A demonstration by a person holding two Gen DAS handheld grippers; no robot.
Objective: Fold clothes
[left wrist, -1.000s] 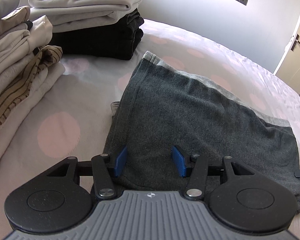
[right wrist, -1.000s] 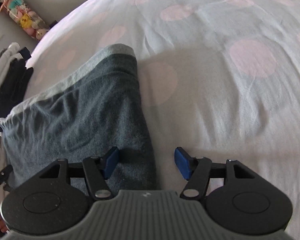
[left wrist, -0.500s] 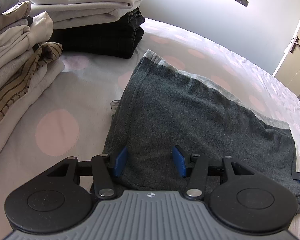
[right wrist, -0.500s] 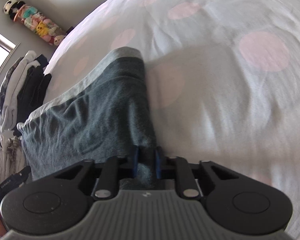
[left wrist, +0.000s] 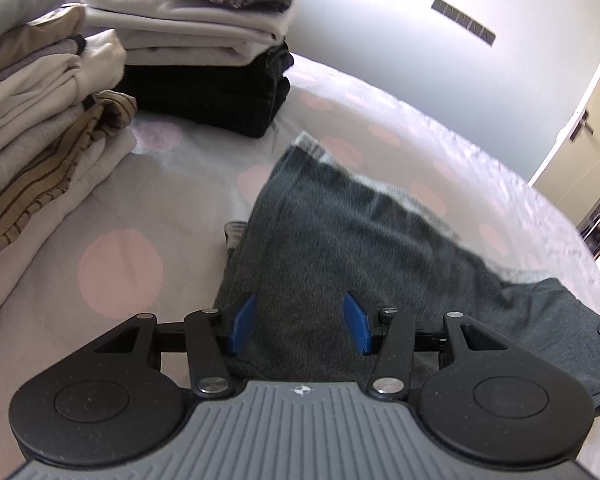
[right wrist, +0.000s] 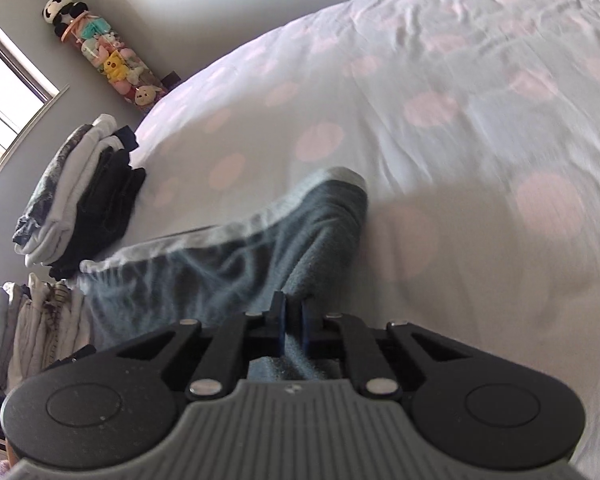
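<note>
Right wrist view: right gripper (right wrist: 293, 326) has just been closing, jaws now nearly together, pinching the near edge of the grey garment (right wrist: 236, 260), cloth bunched between the pads. Left gripper (left wrist: 300, 322) about half open, pads straddling the garment's (left wrist: 340, 248) near-left edge, gripping nothing. Garment lies on the bed (right wrist: 440, 128), just in front of the folded stack (left wrist: 204, 80). Step looks like grabbing corners for a fold; next the left must clamp too

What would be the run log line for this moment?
task: fold clothes | right gripper: jaws just closed, shut on grey garment | left gripper: open over garment
</note>
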